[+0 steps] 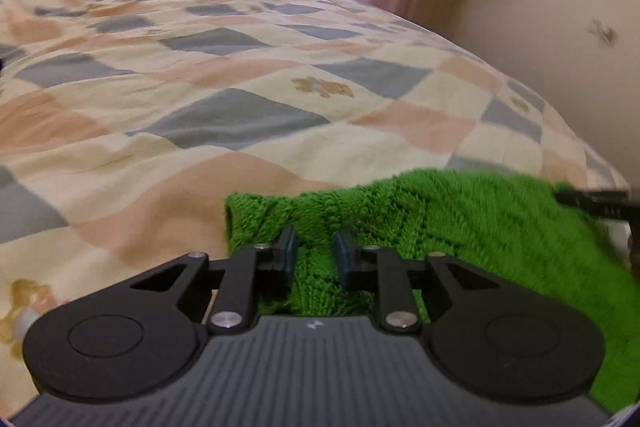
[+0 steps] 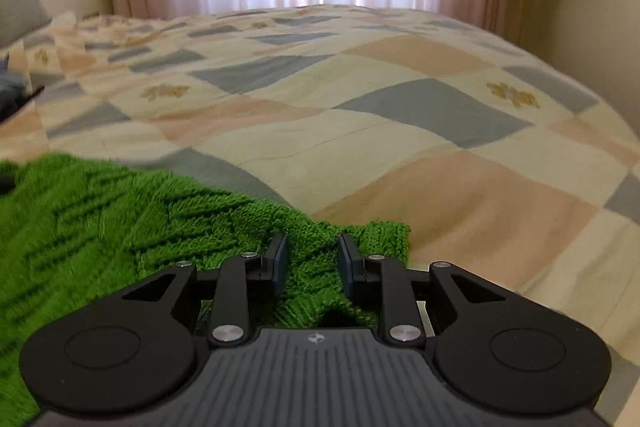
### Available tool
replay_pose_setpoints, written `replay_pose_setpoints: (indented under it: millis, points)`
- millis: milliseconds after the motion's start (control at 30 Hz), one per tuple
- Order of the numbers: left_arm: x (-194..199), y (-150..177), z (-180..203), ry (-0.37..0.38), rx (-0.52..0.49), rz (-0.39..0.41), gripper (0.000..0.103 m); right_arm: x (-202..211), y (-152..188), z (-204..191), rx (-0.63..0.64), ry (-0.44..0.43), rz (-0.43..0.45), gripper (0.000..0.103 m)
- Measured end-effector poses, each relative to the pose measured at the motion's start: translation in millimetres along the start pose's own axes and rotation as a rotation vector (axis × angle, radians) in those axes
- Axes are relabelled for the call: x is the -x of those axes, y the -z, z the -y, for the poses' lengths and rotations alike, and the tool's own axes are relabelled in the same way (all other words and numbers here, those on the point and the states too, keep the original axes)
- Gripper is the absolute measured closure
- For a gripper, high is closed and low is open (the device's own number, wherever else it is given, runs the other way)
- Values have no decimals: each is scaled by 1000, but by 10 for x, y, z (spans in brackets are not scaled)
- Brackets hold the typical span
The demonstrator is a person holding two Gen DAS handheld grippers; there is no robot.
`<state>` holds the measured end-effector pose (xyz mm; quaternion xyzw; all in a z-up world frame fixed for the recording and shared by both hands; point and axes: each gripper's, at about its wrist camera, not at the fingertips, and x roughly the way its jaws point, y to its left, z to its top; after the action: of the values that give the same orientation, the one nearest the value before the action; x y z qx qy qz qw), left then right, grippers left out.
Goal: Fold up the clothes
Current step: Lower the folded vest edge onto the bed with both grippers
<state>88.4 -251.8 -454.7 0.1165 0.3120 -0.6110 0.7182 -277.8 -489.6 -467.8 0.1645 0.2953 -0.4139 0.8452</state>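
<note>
You hold the green sweater (image 1: pixel 460 227) pinched in both left gripper (image 1: pixel 316 251) and right gripper (image 2: pixel 313 255) fingers above the bed (image 2: pixel 400 147), so I think you next lay it flat.

**Both grippers clamped on green knit**

The left gripper (image 1: pixel 314 247) points forward and down, its blue pads nipped onto a bunched fold of the green knitted garment (image 1: pixel 460 223) — pinched tight. The right gripper (image 2: pixel 313 253) tilts down likewise, jaws a little wider, pressing a thick gather near the garment's edge.
</note>
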Motion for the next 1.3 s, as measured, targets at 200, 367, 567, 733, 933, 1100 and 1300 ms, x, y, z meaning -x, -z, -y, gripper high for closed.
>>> replay_pose_setpoints:
  millis: [200, 367, 567, 733, 933, 1100, 1300]
  points:
    - [21, -90, -91, -56, 23, -10, 89, 504, 2, 25, -118, -1, 109, 79]
    - [-79, -75, -187, -83, 90, -74, 90, 215, 48, 47, -90, 34, -30, 74]
    - [619, 111, 52, -47, 99, -27, 89, 791, -24, 47, -191, 18, 82, 73]
    - [1083, 635, 538, -29, 61, -79, 83, 1485, 339, -244, -245, -51, 177, 66]
    - [1112, 1014, 993, -109, -67, -156, 76, 1731, 905, -695, -195, -52, 57, 77]
    - [1288, 969, 1120, -119, -79, -119, 71, 1689, 1032, -732, -238, -25, -1, 78]
    - [1139, 1100, 1054, -197, -74, -182, 59, 1836, 929, -726, -221, 20, 74, 76]
